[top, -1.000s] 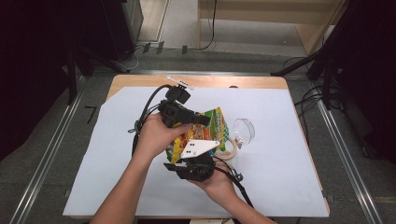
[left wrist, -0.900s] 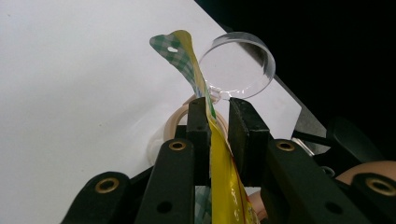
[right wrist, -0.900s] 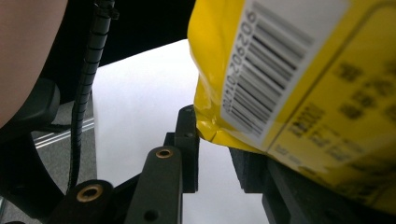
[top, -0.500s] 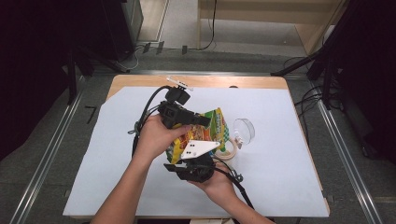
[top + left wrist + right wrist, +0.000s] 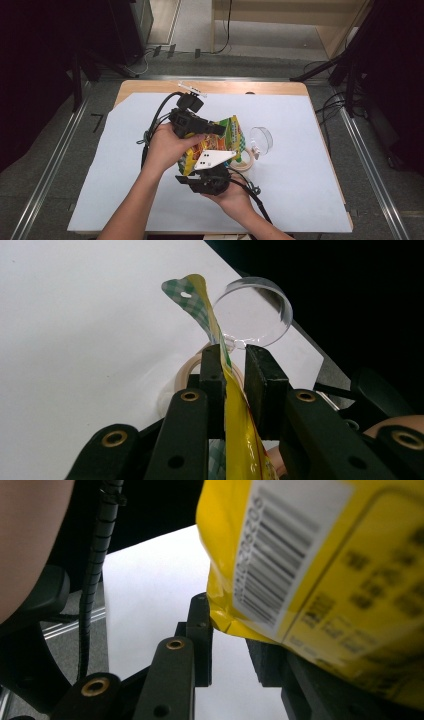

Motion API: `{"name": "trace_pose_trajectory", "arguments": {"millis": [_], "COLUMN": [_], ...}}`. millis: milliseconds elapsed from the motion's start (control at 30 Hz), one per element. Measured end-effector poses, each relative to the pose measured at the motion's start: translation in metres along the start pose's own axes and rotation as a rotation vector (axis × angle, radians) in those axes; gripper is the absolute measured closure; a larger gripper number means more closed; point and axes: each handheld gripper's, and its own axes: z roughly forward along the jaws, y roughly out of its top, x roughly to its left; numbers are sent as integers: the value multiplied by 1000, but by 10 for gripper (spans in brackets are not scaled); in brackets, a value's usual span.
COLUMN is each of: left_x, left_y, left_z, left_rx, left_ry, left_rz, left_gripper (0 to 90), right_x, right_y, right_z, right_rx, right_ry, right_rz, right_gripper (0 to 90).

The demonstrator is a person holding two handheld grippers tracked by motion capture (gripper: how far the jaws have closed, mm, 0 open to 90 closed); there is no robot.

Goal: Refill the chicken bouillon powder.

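Above a table point(image 5: 320, 200) covered in white paper, a yellow snack bag point(image 5: 231, 131) hangs between two hand-held tools. The left gripper point(image 5: 233, 371) pinches its checked upper edge; the right gripper point(image 5: 227, 645) nips its lower corner. A clear round dish point(image 5: 260, 139) and a tape roll point(image 5: 245, 161) lie just beside.

snack bag point(image 5: 231, 131): 1 | clear lid point(image 5: 260, 139): 1 | tape roll point(image 5: 243, 161): 1

Both forearms reach in from the near edge and meet mid-counter. The left hand point(image 5: 165, 147) holds the left tongs point(image 5: 234, 371) farther out, jaws nearly closed. The right hand point(image 5: 231, 196) cradles the right tongs point(image 5: 231, 635) nearer, jaws narrowly parted.
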Motion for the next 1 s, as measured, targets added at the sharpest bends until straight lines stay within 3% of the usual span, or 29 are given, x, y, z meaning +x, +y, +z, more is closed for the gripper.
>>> {"name": "trace_pose_trajectory", "arguments": {"millis": [133,400,1000], "left_x": [3,1,-3], "left_y": [0,0,1], "left_z": [0,2,6], "left_rx": [-1,4,13], "left_ry": [3,6,10], "left_rz": [-14,-6,6], "left_gripper": [791,789,788], "right_x": [0,0,1], "right_y": [0,-1,-4], "right_z": [1,1,1], "right_rx": [0,3,-8], "right_ry": [-6,9,6], "right_rz": [-13,14,27], "right_gripper": [744,746,752]}}
